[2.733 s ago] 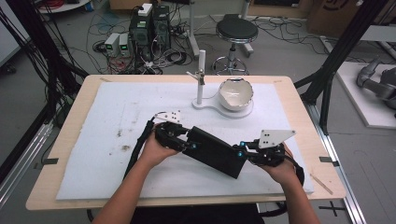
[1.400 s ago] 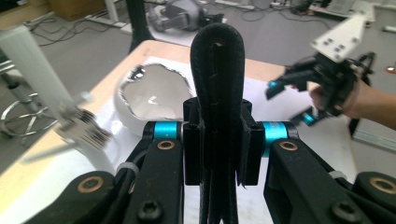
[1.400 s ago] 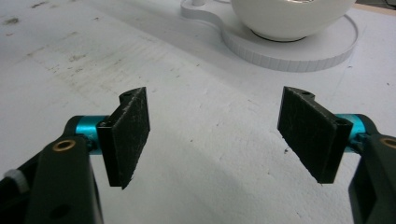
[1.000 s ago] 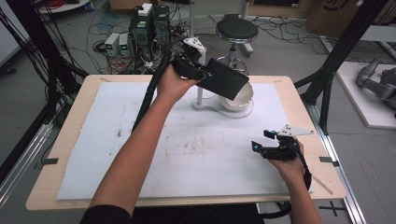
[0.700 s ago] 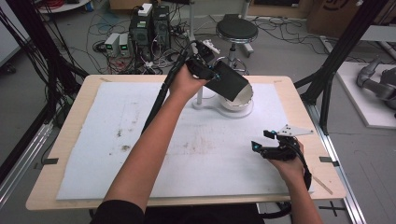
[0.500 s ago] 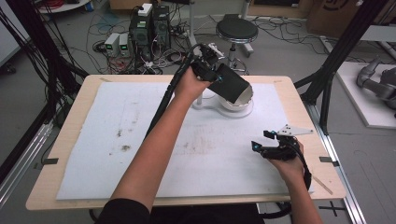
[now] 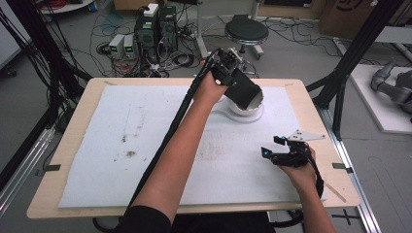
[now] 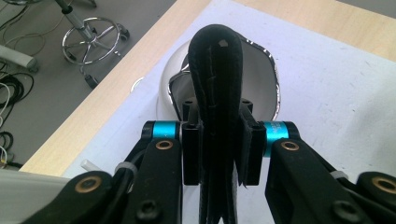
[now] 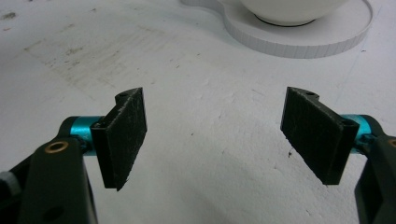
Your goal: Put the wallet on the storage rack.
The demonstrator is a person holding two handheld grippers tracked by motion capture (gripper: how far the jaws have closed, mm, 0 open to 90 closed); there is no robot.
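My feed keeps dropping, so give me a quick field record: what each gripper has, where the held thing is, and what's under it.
left gripper: shut on black pouch
pouch position: tilted, over the white bowl
bowl: sits on a white round base at the far side of the table
right gripper: open, nothing between its jaws, low over the white mat

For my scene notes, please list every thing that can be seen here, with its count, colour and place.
black pouch: one, black, clamped in the left gripper, above the bowl
bowl: one, white, on the stand at the far side of the mat
stand: one, white, round base on the mat
mat: one, white, stained, covering the table
table: one, light wood
stool: one, black seat, on the floor beyond the table
left gripper: one, black, shut on the pouch
right gripper: one, black, open, low over the mat
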